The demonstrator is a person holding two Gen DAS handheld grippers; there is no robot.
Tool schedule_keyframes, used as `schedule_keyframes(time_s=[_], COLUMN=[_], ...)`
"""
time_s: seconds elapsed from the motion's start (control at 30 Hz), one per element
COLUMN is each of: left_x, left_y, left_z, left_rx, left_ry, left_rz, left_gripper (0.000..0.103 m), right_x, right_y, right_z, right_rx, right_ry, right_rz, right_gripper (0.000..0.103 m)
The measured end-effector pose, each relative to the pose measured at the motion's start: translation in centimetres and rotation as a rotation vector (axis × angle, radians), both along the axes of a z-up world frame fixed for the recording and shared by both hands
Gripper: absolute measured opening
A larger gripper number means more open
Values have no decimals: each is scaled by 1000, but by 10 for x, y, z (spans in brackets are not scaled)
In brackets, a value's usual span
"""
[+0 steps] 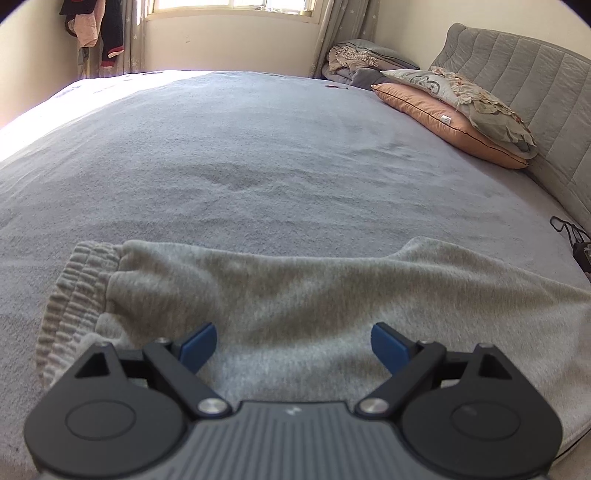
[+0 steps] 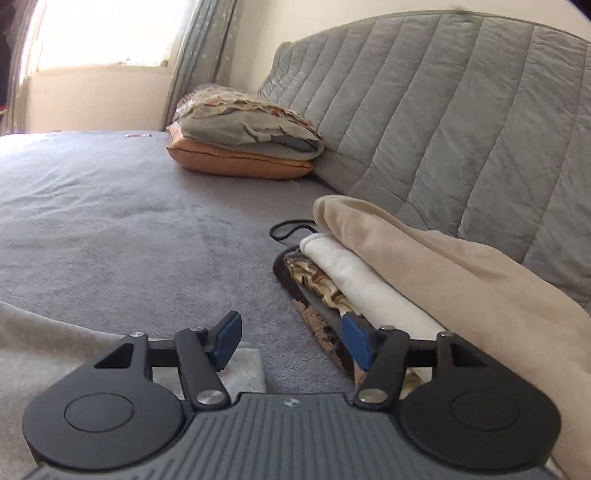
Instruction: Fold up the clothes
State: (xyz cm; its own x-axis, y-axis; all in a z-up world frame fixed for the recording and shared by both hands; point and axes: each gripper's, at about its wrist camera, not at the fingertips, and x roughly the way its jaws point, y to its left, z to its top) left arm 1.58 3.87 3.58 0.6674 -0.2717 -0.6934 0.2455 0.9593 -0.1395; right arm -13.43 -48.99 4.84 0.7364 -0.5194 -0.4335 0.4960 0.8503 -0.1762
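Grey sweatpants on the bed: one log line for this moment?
step: fold | grey sweatpants: flat on bed | left gripper: open above them | right gripper: open, empty, beside folded stack

**Daylight from a blown-out window, fisheye bend at the rims**

Both views are bright with daylight from the window [image 1: 229,5], which is overexposed to plain white in each. In the left wrist view glare washes out the far left edge of the bed [image 1: 258,147]. Shadows are soft and faint. The right wrist view is slightly smeared, the headboard [image 2: 443,110] and pillows [image 2: 243,147] soft. Straight lines bow near the edges, and dark vignette fills the top corners.
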Motion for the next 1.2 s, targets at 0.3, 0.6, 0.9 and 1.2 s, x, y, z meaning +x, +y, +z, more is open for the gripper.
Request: schedule_keyframes(time_s=[0.3,0.6,0.9,1.2], left_x=[-10,3,-3,12], left_y=[16,30,33,70], left_z=[2,6,14,13], left_rx=[86,33,14,-33], left_ry=[-14,-4,-30,-10], left_rz=[44,112,105,219], left_gripper=[92,92,92,93], right_x=[23,52,52,52], right_y=[-34,-71,-68,-67], right_z=[-14,-41,-27,-28], right_rx=[287,382,350,352], right_ry=[43,140,86,73], right_rz=[-19,-70,-31,8], right_gripper=[66,0,30,33])
